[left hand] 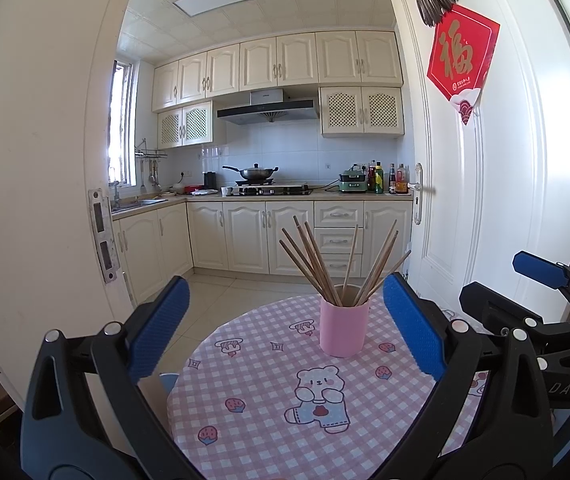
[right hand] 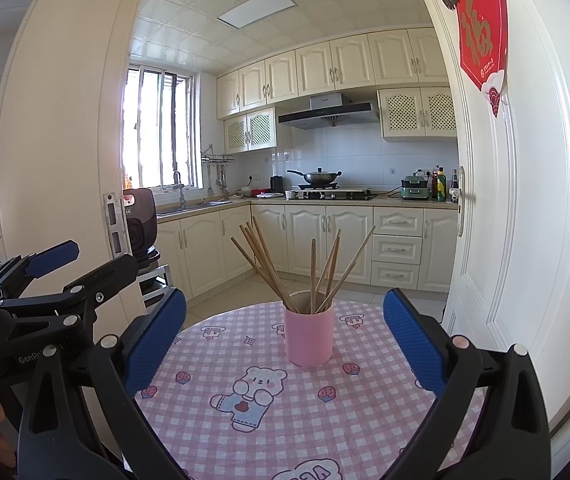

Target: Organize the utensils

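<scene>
1. The left camera sits low over the checked table (left hand: 269, 380) and looks toward the kitchen.
2. The right camera looks the same way from beside it.
3. Both see the pink cup (left hand: 344, 330) up close.

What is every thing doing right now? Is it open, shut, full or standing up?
Left claw: open, holding nothing.
Right claw: open, holding nothing.
Pink cup: upright on the table, holding chopsticks.
Chopsticks: standing in the cup, fanned out.
Tablecloth: spread flat on the round table.
White door: swung open.
Wok: on the stove, lid on.
</scene>
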`<action>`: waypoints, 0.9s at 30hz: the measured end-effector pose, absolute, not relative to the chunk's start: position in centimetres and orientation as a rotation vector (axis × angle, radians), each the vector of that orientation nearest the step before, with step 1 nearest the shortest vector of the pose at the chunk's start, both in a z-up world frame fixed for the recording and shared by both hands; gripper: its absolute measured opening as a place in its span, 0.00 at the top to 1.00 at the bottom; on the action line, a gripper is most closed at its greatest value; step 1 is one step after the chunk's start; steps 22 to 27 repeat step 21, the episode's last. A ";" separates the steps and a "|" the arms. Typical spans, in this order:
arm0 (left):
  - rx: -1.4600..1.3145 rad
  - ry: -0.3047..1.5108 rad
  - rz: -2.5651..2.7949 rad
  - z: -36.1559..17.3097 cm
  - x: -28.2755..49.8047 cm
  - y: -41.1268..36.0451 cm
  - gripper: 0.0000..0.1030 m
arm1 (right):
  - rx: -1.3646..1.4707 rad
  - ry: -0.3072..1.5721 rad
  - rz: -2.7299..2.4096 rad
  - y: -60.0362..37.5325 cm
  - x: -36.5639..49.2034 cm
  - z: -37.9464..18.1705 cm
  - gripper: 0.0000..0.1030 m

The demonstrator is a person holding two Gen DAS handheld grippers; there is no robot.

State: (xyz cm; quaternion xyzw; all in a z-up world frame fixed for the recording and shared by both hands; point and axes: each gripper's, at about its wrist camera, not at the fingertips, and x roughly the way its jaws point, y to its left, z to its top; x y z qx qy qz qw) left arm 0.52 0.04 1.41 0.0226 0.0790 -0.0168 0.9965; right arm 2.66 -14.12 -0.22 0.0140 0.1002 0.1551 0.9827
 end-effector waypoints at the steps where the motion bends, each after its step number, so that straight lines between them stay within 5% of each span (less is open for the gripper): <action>1: 0.045 0.158 -0.034 1.4 0.5 0.0 0.07 | 0.029 0.202 0.311 -14.1 2.6 -0.2 0.08; 27: 0.037 0.192 -0.040 0.7 1.3 0.3 0.07 | 0.042 0.226 0.313 -13.5 3.2 -0.9 0.08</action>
